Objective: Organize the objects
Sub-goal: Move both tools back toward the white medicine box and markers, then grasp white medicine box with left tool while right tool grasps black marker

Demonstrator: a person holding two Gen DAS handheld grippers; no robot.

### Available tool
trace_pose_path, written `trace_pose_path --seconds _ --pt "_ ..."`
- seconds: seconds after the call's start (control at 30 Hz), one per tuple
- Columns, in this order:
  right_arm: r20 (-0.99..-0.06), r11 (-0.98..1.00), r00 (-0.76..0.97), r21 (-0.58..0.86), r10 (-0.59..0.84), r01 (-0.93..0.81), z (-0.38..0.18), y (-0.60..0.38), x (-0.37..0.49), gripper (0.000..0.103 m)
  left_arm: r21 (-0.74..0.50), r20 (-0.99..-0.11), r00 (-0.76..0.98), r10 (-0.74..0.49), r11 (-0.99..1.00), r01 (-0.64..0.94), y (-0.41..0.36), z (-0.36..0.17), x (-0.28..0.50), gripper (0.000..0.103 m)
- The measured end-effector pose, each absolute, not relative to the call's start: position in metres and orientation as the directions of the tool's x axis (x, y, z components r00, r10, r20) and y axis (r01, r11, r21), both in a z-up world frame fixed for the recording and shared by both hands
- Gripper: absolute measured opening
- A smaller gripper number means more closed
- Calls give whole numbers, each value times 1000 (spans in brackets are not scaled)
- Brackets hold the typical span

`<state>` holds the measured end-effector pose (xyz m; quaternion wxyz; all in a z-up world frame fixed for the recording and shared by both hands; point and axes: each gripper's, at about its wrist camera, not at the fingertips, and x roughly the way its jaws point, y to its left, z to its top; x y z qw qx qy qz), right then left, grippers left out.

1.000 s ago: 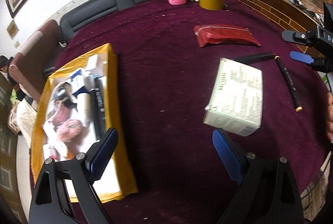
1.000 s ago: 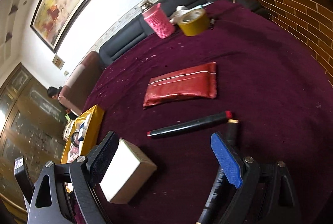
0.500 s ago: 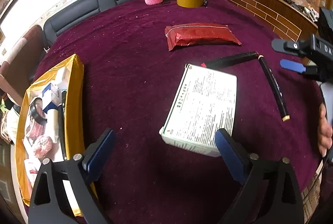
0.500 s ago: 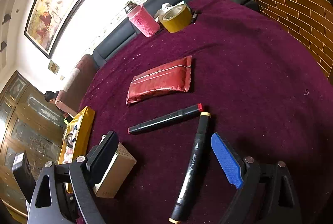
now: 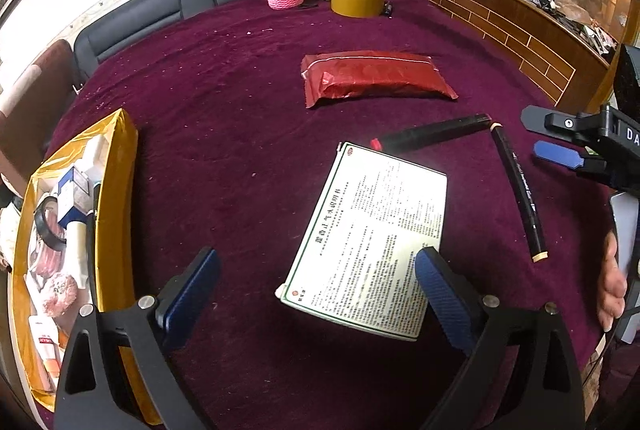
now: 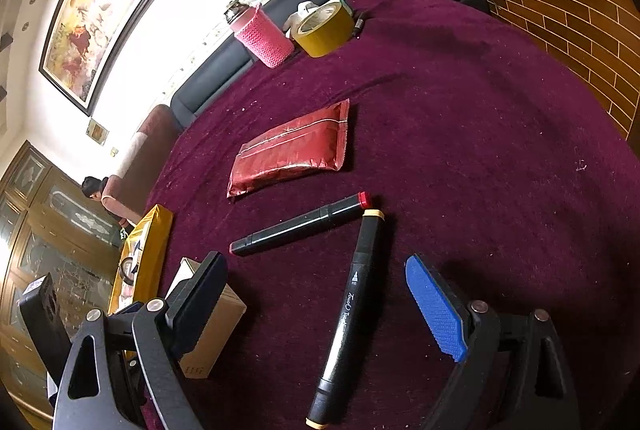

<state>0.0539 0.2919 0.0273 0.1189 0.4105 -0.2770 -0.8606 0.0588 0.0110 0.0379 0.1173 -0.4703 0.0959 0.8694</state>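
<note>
While nothing is gripped, both the left gripper and right gripper wide open, empty.

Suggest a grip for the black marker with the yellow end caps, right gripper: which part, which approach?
Take the black marker with yellow end caps at mid-barrel, coming from above. It lies flat on the maroon cloth, its length running between the open right gripper fingers, so they close across the narrow barrel. Its far cap nearly touches the red-capped marker; stay nearer.
</note>
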Motion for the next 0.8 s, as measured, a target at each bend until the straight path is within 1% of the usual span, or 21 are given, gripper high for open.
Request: trace_pose_path --seconds 0.17,0.37,0.63,0.73,0.77,0.8 --pt "-647 -820 -632 571 -426 -31 25 292 53 94 52 -842 -521 139 -941 -335 20 36 63 97" --pt "-658 -821 -626 568 -420 -46 20 294 53 94 24 -858 -480 185 -918 -396 34 26 64 100" --pt "-678 -847 -619 530 -396 -39 21 288 52 94 89 -873 -466 143 -893 -442 64 4 62 100" --pt "-690 -864 -615 503 -382 -28 21 283 53 94 75 -877 -456 153 -892 -445 67 -1 63 100" --pt "-693 -868 -614 497 -378 -27 21 282 53 94 68 -877 -453 160 -892 -447 68 -2 64 99" --pt "-696 -870 -613 493 -375 -28 21 281 52 94 62 -875 -453 169 -891 -450 68 -2 66 92"
